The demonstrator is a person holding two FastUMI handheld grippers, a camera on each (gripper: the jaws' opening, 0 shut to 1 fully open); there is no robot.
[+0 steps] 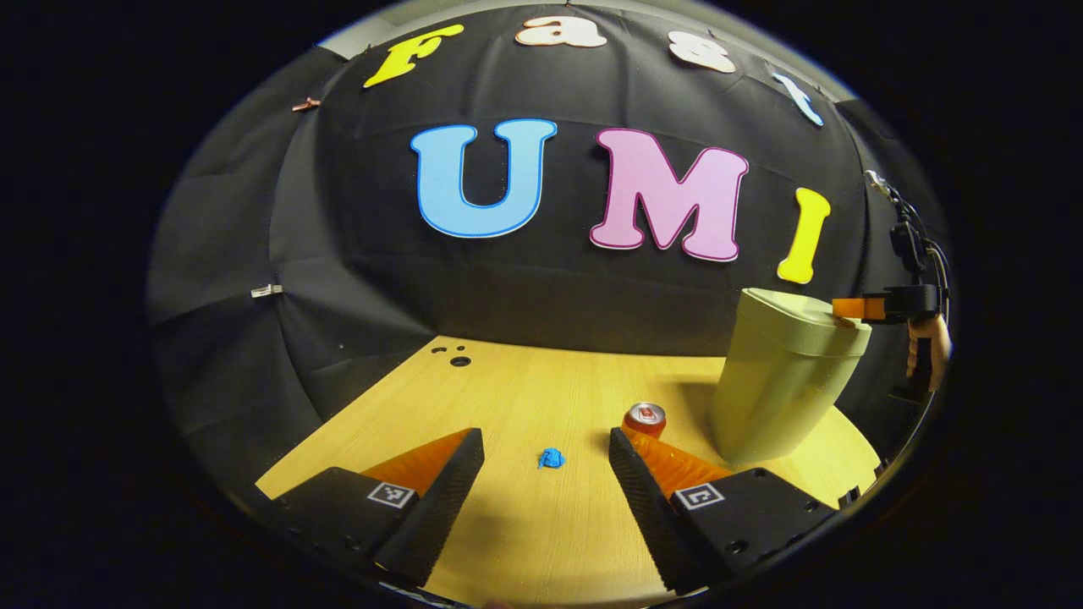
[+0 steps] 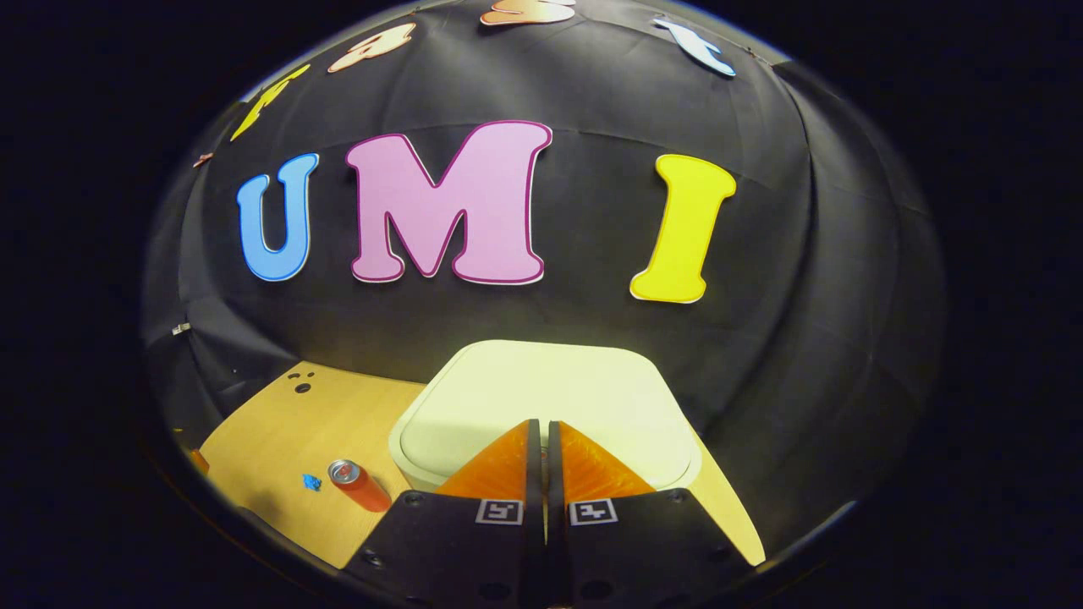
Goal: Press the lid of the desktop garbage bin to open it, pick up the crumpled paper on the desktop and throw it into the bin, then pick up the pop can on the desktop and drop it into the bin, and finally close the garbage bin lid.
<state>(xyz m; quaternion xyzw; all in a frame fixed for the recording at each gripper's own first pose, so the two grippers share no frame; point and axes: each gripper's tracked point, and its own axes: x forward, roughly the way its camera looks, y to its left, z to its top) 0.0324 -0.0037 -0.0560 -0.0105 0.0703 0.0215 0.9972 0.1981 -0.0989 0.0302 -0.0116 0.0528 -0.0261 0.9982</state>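
Observation:
A pale green bin [image 1: 783, 381] stands on the wooden table [image 1: 525, 397] at the right, its lid [image 2: 550, 397] down. My right gripper [image 2: 541, 427] is shut with nothing in it, its tips over the lid's near part; in the left gripper view that gripper [image 1: 846, 309] rests at the lid's right edge, held by a hand [image 1: 929, 347]. A small blue crumpled paper [image 1: 551, 458] lies on the table between the fingers of my open left gripper [image 1: 546, 440], farther off. The red pop can [image 1: 645, 419] stands just left of the bin; in the right gripper view the can [image 2: 359, 485] and the paper [image 2: 311, 482] sit at lower left.
Black cloth walls close the booth behind and beside the table. A few dark holes [image 1: 457, 355] mark the tabletop's far left corner. Bare wood stretches left of the can and paper.

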